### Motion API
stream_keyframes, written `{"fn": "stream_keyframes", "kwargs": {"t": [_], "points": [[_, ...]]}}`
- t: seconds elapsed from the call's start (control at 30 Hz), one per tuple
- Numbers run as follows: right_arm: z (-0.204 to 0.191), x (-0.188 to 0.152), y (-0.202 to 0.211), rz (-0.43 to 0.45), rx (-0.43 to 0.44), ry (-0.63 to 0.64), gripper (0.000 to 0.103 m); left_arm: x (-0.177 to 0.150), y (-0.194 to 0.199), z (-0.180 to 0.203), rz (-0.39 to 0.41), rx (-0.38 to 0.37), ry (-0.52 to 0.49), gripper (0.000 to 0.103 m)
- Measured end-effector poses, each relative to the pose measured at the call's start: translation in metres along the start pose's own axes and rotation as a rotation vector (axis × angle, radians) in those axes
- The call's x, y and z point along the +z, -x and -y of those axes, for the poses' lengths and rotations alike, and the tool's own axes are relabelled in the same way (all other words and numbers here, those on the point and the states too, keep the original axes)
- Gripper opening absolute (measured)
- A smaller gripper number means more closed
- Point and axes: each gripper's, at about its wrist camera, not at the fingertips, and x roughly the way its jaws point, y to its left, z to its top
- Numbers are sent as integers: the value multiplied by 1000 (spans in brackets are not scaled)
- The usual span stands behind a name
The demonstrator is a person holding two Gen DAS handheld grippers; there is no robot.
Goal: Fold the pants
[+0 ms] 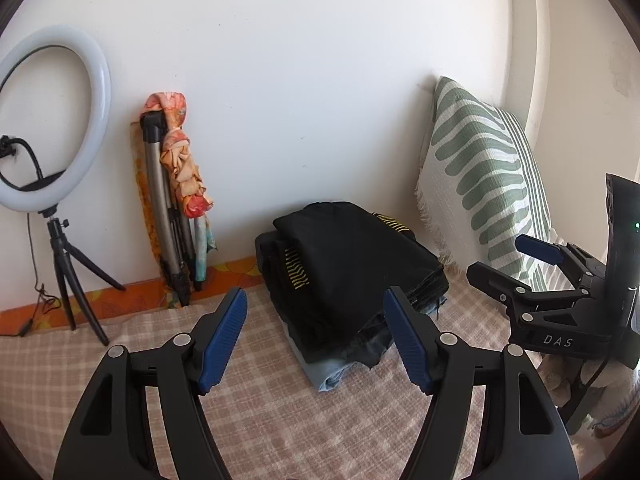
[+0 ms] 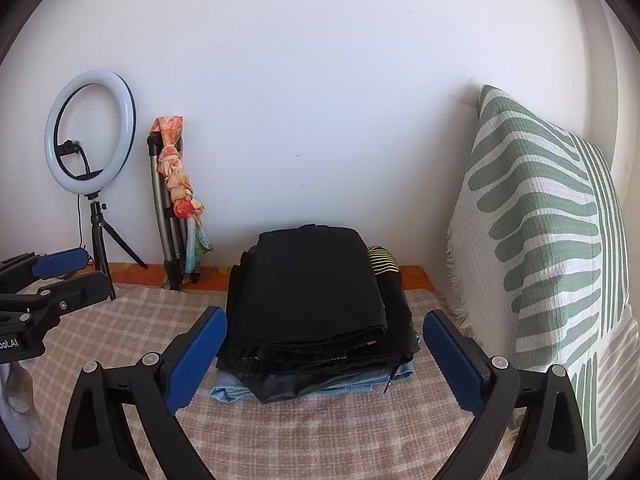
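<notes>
A stack of folded pants (image 1: pixel 352 256) (image 2: pixel 316 280) lies on a beige checked blanket (image 1: pixel 280 420) (image 2: pixel 320 432) near the wall. Black pants are on top, a black pair with yellow stripes is under them, and light blue jeans (image 1: pixel 332 376) (image 2: pixel 232 392) are at the bottom. My left gripper (image 1: pixel 316 296) is open, short of the stack, with nothing between its blue pads. My right gripper (image 2: pixel 324 314) is open wide, in front of the stack and holding nothing. In the left wrist view the right gripper (image 1: pixel 520 264) shows at the right; in the right wrist view the left gripper (image 2: pixel 60 268) shows at the left edge.
A green-and-white patterned pillow (image 1: pixel 480 168) (image 2: pixel 540 240) leans against the wall right of the stack. A ring light (image 1: pixel 103 80) (image 2: pixel 90 77) on a small tripod stands at the left. A folded tripod (image 1: pixel 160 208) (image 2: pixel 160 200) wrapped in orange cloth leans on the white wall.
</notes>
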Motion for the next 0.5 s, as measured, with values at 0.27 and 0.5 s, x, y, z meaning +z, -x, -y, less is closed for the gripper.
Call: {"fn": "stream_keyframes", "kwargs": {"t": [0.27,0.5], "points": [[-37,-26,36,8,22,0,103,-30,56,-4,35,-5,-11,77],[-60,-51,60,11,24,-38,103,-59,88,-15,41,-1,5,77]]}}
